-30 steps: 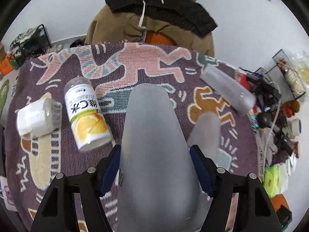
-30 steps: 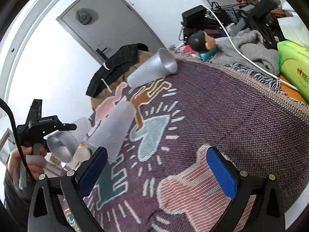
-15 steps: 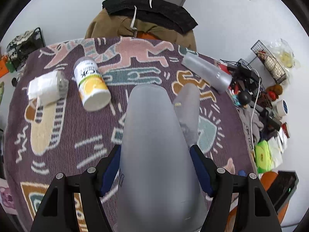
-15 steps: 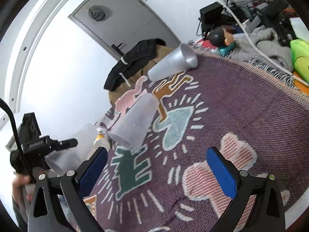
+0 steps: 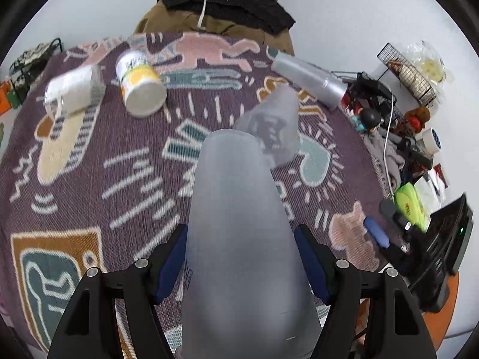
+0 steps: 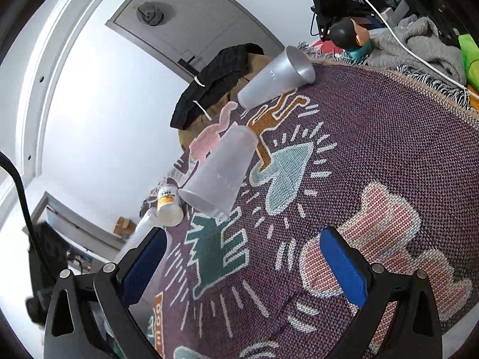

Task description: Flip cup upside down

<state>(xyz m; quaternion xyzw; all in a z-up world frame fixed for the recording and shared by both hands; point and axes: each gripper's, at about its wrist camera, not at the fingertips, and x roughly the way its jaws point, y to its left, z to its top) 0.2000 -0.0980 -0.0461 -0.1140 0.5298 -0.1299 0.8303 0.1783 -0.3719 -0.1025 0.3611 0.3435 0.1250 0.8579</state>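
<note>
Two blue fingers (image 5: 170, 261) of my left gripper (image 5: 241, 264) pinch the frosted cup (image 5: 239, 239) mid-wall, beside the bottle (image 5: 140, 88); it looks light, thin, slippery, crushable. Right gripper (image 6: 242, 264) gapes empty.

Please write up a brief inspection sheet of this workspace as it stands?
Surface: patterned woven blanket.
Job's things: frosted cup clamped in left gripper; second frosted cup inverted on blanket; grey cup lying on its side.
Clutter: yellow-label bottle, white roll, doll, grey cloth.
Grippers: right gripper open, holding nothing.
Cables: white cable over the cloth.
Surroundings: grey door, draped jacket.
</note>
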